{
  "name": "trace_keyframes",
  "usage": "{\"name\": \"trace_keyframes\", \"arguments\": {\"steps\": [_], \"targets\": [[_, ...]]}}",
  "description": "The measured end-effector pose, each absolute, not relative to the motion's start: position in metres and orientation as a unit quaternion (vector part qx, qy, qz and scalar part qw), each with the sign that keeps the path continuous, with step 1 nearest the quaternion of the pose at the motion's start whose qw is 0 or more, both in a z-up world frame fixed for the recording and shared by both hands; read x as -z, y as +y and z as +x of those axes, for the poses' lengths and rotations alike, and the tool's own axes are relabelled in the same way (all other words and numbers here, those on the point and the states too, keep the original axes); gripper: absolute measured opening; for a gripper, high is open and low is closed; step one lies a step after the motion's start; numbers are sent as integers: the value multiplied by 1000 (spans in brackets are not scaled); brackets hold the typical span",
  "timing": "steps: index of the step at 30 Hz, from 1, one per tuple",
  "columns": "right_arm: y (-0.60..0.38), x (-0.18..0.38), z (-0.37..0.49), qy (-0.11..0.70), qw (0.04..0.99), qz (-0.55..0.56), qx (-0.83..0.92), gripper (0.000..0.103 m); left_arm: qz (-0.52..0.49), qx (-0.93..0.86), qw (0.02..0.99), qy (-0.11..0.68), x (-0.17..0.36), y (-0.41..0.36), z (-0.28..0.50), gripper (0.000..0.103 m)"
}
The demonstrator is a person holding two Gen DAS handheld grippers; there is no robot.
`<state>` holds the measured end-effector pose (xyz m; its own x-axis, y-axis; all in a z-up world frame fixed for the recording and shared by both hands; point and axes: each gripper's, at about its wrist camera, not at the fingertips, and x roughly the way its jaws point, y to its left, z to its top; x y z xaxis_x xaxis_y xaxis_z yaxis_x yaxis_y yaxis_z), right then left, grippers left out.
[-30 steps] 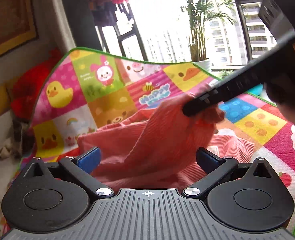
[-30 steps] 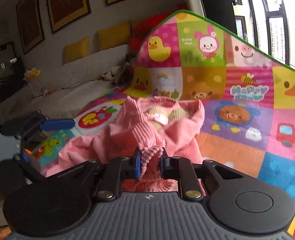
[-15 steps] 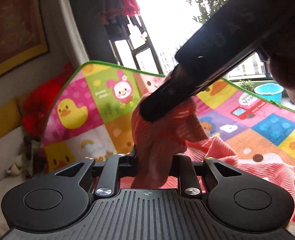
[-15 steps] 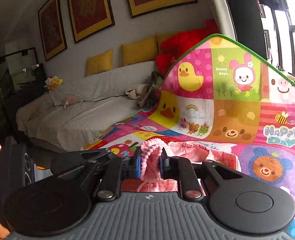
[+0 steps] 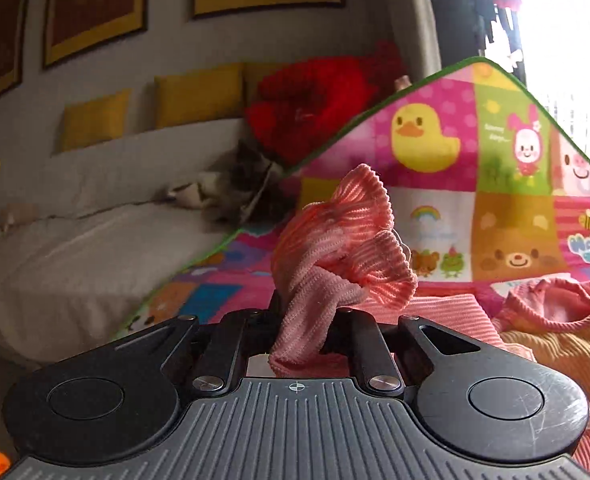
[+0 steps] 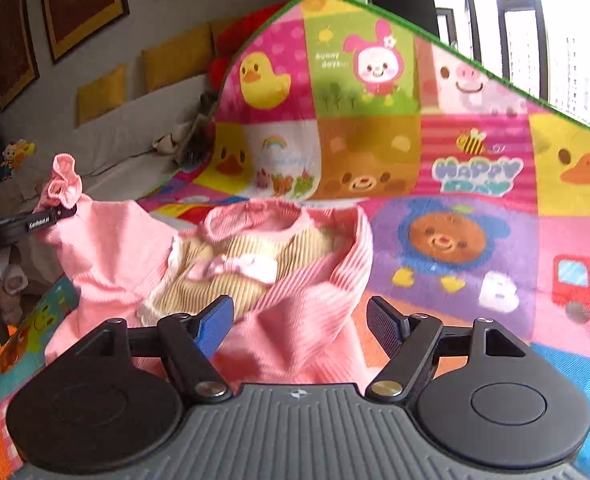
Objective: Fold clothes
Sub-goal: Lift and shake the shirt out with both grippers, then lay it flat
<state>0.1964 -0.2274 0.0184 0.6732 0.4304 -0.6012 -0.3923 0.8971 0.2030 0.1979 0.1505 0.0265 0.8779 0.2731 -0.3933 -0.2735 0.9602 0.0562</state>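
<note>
1. The left gripper [image 5: 301,316] is clamped on the ribbed cuff [image 5: 347,248] of the pink knit garment [image 6: 295,320]; the cuff blocks its central view.
2. The right gripper [image 6: 299,320] stands wide apart over the garment, gripping nothing.
3. The garment lies crumpled on the cartoon play mat [image 6: 475,240], collar [image 6: 255,216] facing the mat's raised edge.
4. A sofa [image 5: 75,248] with yellow cushions [image 5: 199,94] stands beyond the mat.

The left gripper [image 5: 303,316] is clamped on the ruffled cuff of a pink ribbed garment [image 5: 335,248], which stands up between its fingers. Behind lies a colourful cartoon play mat [image 5: 475,184]; a sofa [image 5: 95,232] with yellow cushions [image 5: 197,94] is at left.
</note>
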Motion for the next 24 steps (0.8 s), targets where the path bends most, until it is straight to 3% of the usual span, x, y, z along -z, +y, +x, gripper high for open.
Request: {"name": "trace_keyframes", "arguments": {"steps": [1,2,4,10,20,22,24], "targets": [[-221,-11,196,346,908,16,-234,31,-8,-145,967,209,-24,156,199,14],[-214,-7,196,351,906,-6,-236,20,-11,-149,965,214,-21,161,200,14],[-208,-11,201,330,915,-55,-228,11,-7,-159,962,220,-17,167,203,14],[-239,-40,261,211,961,-173,-52,7,0,-204,954,222,-12,190,214,14],[-286,37,332,298,934,-197,16,7,-14,-209,936,282,14,204,237,16],[-295,34,330,305,936,-172,17,15,-33,-199,935,293,13,205,234,19],[-311,22,323,313,942,-117,17,22,-67,-175,935,301,10,204,223,38]]}}
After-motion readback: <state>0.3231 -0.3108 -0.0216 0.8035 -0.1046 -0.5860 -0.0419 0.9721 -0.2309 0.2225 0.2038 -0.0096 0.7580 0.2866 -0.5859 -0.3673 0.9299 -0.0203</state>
